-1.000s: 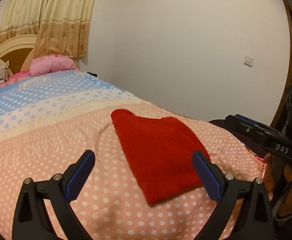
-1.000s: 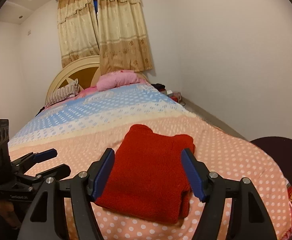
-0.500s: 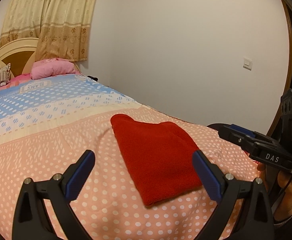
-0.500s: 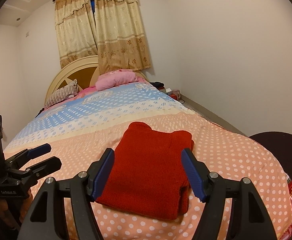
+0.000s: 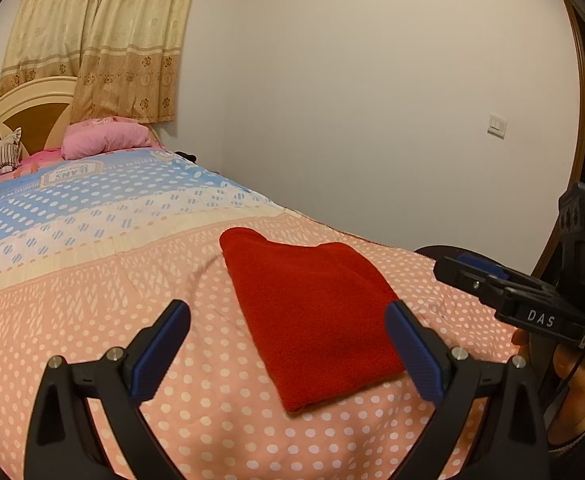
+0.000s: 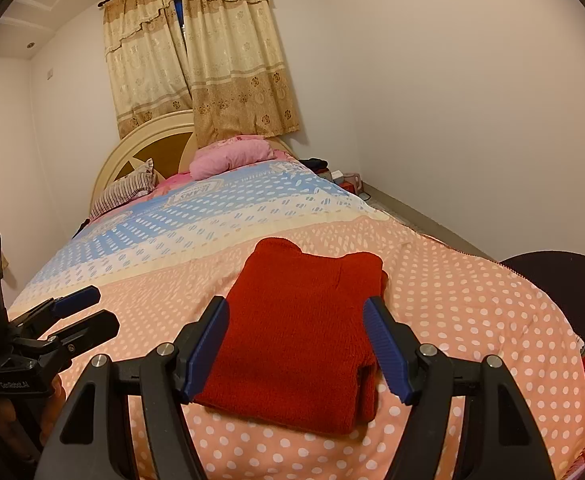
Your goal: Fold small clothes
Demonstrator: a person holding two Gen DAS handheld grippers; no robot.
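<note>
Red knitted sweater [image 6: 304, 332] lies folded flat on the bed's polka-dot quilt [image 6: 464, 312], pink band, at 12 o'clock from my right gripper [image 6: 296, 350]. Both my jaws stand open, empty, above it. Left gripper [image 5: 288, 354]: sweater at 1 o'clock; right hand [image 5: 576, 388] at 3.

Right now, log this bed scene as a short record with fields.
garment: red knitted sweater, folded into a compact rectangle
surface: polka-dot pink and blue bedspread
garment position: lying flat near the foot of the bed
left hand-held gripper: open, empty, apart from the sweater
right hand-held gripper: open, empty, apart from the sweater
background: pink pillow, striped pillow, beige curtains
</note>
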